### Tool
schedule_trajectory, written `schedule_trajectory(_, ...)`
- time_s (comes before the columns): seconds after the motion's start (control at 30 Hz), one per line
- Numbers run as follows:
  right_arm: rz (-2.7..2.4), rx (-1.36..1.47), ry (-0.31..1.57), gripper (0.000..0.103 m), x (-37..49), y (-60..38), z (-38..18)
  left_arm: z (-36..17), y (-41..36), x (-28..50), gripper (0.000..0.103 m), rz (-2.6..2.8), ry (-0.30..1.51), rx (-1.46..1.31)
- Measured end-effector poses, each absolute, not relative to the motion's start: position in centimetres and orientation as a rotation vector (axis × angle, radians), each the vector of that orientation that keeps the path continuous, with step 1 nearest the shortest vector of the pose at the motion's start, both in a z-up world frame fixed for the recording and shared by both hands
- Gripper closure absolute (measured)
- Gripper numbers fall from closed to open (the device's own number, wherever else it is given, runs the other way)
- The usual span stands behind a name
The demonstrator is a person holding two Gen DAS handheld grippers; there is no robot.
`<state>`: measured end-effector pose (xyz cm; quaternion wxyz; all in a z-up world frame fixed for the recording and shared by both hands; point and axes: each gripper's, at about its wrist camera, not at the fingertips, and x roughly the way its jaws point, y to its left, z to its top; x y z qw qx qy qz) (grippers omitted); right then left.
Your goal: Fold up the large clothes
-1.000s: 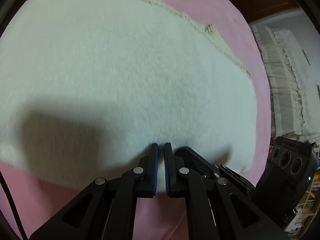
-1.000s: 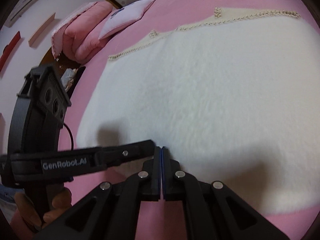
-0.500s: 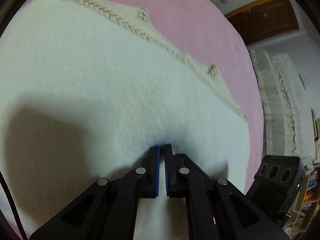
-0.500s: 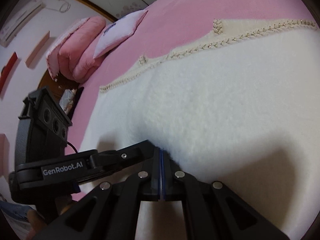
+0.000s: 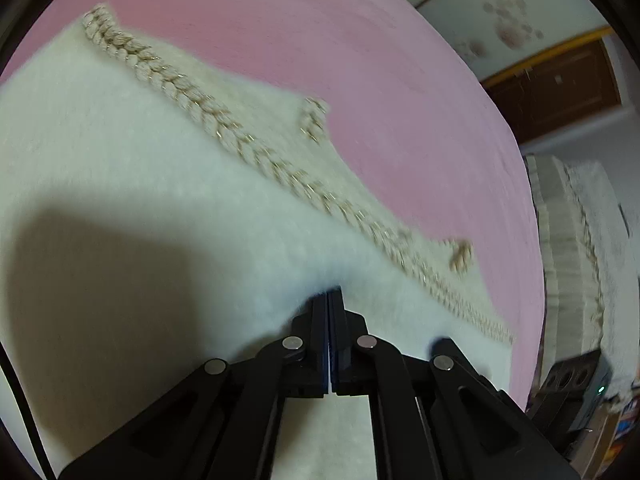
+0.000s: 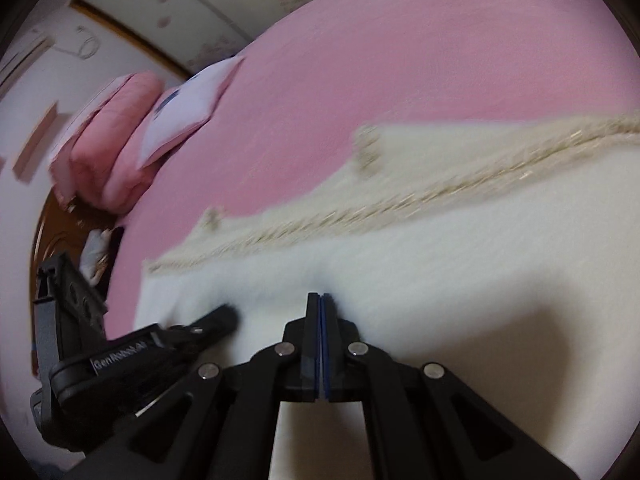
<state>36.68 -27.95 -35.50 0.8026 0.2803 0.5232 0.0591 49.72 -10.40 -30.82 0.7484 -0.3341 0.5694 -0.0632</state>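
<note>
On pink bed (image 5: 360,60), both grippers (image 5: 329,294) (image 6: 320,298) pinching garment (image 5: 120,168).

Indoor light is soft and fairly dim, falling from above and behind the cameras. In the left wrist view a broad dark shadow (image 5: 100,292) lies across the fluffy white garment (image 5: 120,168), soft-edged. The right wrist view is motion-blurred (the braided trim (image 6: 460,192) smears into streaks) and its own shadow (image 6: 500,360) darkens the fleece lower right. Fisheye curvature bends the pink bed (image 6: 400,60), with black vignette at the corners.
</note>
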Motion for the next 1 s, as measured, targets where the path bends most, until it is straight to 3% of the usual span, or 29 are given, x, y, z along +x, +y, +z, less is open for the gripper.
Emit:
schedule_trajectory(0.23, -0.009, 0.599, 1.077, 0.103, 35.1, -38.2, -34.7, -29.2, -5.4, 50.0, 0.102, 0.029, 1.139, -0.582)
schedule_trajectory(0.43, -0.204, 0.395, 1.102, 0.103, 33.1, -42.8, -32.8, -28.7, 0.3, 50.3, 0.102, 0.146, 1.092, -0.489)
schedule_trajectory(0.5, -0.200, 0.348, 1.115, 0.103, 33.1, -42.7, -32.5, -28.5, 0.9, 50.3, 0.102, 0.244, 1.091, -0.355)
schedule_trajectory(0.73, -0.304, 0.135, 1.120, 0.103, 33.9, -38.7, -30.5, -27.7, 1.2, 50.7, 0.102, 0.289, 1.123, -0.274)
schedule_trajectory(1.0, -0.070, 0.293, 1.153, 0.103, 34.7, -33.3, -28.5, -24.5, 0.9, 46.6, 0.096, 0.234, 1.155, -0.307)
